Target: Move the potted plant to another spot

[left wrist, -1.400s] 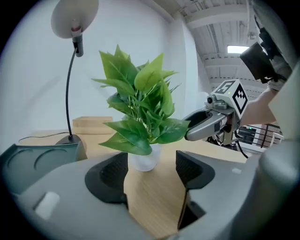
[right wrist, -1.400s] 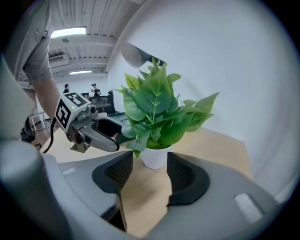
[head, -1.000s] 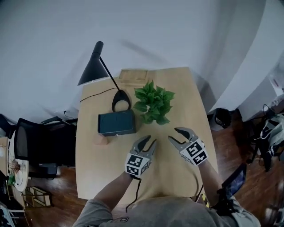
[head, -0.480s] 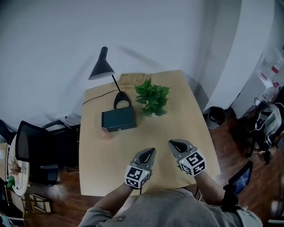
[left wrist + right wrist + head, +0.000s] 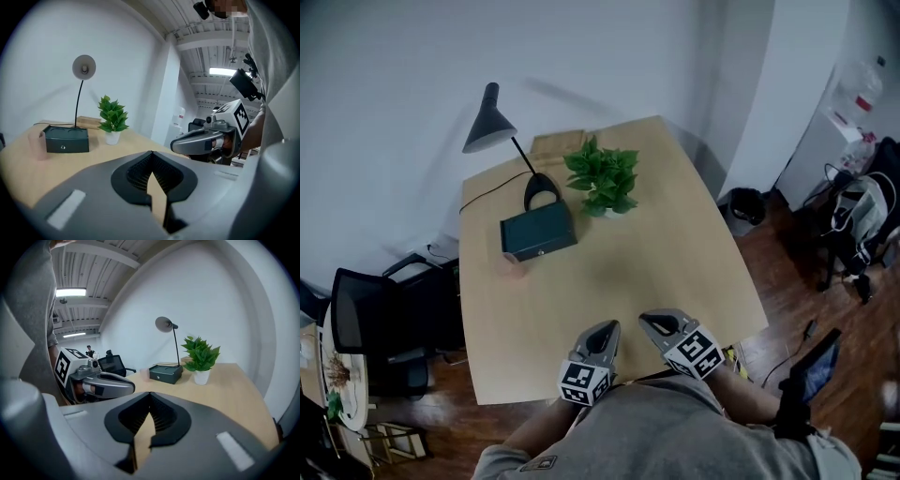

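left tool (image 5: 605, 330) and right tool (image 5: 652, 323) both pressed shut on nothing, side by side at the near edge of the counter (image 5: 675, 253), close against the body, pointing across the top toward the far end. in each tool's own view, pads meeting in a closed line, only bare wood beyond.

well apart from both: the potted plant (image 5: 602, 178), upright in its small white pot (image 5: 202, 377) near the far edge, almost straight ahead of the left tool in the head view. just beside it on the left, a dark green box (image 5: 538, 232) and the base of a black lamp (image 5: 485, 127); open wood on its right.

little difference in reach, though marginally nearer the left tool. upright long axis, so probably best taken from the sides at the pot, below the leaves. before that, a long forward reach and opened jaws needed; grasp not yet begun, by the look of it. some risk of brushing the box or lamp base if approached from the left.
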### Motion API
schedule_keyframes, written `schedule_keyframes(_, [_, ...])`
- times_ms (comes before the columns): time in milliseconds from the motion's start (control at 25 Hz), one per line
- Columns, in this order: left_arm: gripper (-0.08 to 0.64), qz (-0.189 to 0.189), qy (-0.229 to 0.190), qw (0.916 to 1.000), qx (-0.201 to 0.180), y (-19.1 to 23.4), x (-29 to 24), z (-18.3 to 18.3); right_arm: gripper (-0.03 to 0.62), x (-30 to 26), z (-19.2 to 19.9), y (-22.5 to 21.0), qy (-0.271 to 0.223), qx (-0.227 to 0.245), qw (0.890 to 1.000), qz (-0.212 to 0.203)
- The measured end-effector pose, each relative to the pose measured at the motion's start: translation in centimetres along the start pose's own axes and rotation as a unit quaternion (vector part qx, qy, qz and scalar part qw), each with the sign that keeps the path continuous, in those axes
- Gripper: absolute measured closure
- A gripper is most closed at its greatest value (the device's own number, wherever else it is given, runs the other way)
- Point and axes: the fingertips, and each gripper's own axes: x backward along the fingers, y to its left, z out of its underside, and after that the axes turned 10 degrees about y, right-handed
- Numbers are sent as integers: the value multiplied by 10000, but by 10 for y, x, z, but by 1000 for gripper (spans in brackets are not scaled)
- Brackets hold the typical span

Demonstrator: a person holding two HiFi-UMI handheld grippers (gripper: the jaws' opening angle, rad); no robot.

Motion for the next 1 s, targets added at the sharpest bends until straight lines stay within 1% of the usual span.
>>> schedule_keyframes(200, [568, -15, 11, 10000, 0, -1, 0, 3, 586, -2, 0, 5, -10, 63, 10000, -33])
schedule_keyframes(400, [568, -42, 197, 9998, -28, -6, 0, 5, 586, -3, 2, 5, 69, 78, 9999, 3])
schedule_keyframes(520, [568, -120, 70, 9999, -83, -6, 1, 5, 586, -2, 0, 6, 82, 198, 9998, -22])
schedule_keyframes(640, [568, -208, -60, 9997, -60, -4, 2, 5, 586, -3, 0, 7, 77, 227, 9997, -30])
schedule_keyframes(880, [568, -330, -41, 9993, 141, 3, 5, 13, 586, -7, 4, 12, 145, 183, 9997, -75])
schedule_keyframes(1000, [568, -362, -93, 9992, 172, 4, 4, 12, 586, -6, 6, 11, 173, 162, 9997, -50])
